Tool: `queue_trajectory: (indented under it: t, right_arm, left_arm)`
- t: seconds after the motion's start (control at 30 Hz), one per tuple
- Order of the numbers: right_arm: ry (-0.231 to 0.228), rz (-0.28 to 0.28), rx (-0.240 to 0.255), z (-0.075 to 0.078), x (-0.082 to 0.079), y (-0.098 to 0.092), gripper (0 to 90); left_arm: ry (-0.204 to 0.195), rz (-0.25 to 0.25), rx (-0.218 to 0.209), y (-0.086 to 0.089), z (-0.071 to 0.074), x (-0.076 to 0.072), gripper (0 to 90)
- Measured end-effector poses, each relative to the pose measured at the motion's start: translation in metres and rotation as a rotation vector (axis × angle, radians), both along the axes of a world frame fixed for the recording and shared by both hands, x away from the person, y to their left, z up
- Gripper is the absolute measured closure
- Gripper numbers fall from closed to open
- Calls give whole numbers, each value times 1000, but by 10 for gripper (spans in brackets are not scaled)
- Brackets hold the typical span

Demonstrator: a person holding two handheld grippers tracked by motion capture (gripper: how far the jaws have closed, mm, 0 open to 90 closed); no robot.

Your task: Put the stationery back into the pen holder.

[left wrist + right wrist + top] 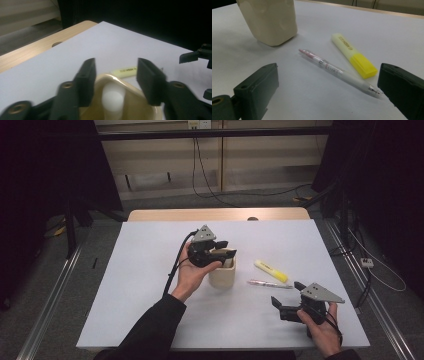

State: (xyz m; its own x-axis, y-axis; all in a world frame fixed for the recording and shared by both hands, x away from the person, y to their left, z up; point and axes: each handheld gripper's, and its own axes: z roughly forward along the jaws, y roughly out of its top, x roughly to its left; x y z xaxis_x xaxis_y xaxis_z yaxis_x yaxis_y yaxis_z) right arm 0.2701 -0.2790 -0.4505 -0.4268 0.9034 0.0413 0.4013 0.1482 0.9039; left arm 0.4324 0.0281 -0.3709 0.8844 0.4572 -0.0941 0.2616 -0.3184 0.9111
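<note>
Cup [140,105] interior w/ white cylinder [113,97] visible via left claw [116,75] view.

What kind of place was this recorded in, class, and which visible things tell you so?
Probably a lab or recording booth, not a home: dark curtains flank the white-topped table, cables trail over the grey floor, and a person holds camera-fitted grippers, left gripper and right gripper.
</note>
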Motion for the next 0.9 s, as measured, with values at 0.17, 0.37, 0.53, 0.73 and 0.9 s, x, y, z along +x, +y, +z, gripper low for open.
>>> queue_trajectory:
  t: [0.17, 0.37, 0.53, 0.73, 0.9]
  right_arm:
    - [1, -1, 1, 0, 0, 0, 32]
    - [2, -1, 0, 0, 0, 0, 32]
    - [2, 0, -1, 0, 0, 0, 32]
    - [4, 1, -2, 0, 0, 0, 32]
    - [-1, -2, -8, 0, 0, 0, 31]
  left_arm:
    - [-5, 7, -1, 3, 2, 0, 377]
    - [8, 21, 22, 8, 3, 2, 240]
    - [16, 40, 26, 14, 7, 2, 163]
    - [21, 50, 53, 22, 11, 2, 106]
    - [29, 62, 57, 32, 12, 3, 84]
